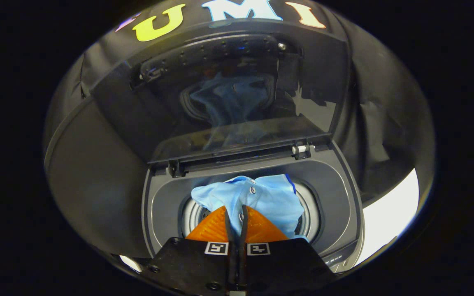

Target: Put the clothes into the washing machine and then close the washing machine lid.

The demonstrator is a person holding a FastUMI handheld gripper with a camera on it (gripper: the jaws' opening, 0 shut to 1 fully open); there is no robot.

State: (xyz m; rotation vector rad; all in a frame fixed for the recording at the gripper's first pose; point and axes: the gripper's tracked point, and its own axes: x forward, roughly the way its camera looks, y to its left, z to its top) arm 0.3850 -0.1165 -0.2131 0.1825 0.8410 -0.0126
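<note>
A: Cloth first, pale blue: shirt (261, 201) caught at lower centre of the frame, its near edge running down between the fingers of the gripper (236, 220).

B: Tongs gripping it?

A: Looks so. Fingers (214, 228) drawn nearly together w/ a fold of fabric pinched in the narrow gap. Closed on the garment, as far as can be judged from this angle.

B: And where's the shirt vs. the machine?

A: Just ahead of the fingertips, bunched over the round drum mouth (194, 216) at centre-bottom, buttons and collar uppermost. Metal drum wall shows to its left. Most of it sits in or on the opening; can't tell how deep it has sunk.

B: Beyond that?

A: Grey top deck of the washing machine (331, 185) rings the opening. Past it, hinge line across mid-frame, then the lid (237, 94) standing raised, tilted back, taking up the upper centre. Glass panel carries a blue reflection of the shirt.

B: So, progress?

A: Approx halfway, by my read. Loading nearly done: garment at the drum but not let go. Left to do: release, pull clear, bring lid down. Lid step not started.

B: Other clothes waiting?

A: None visible.
</note>
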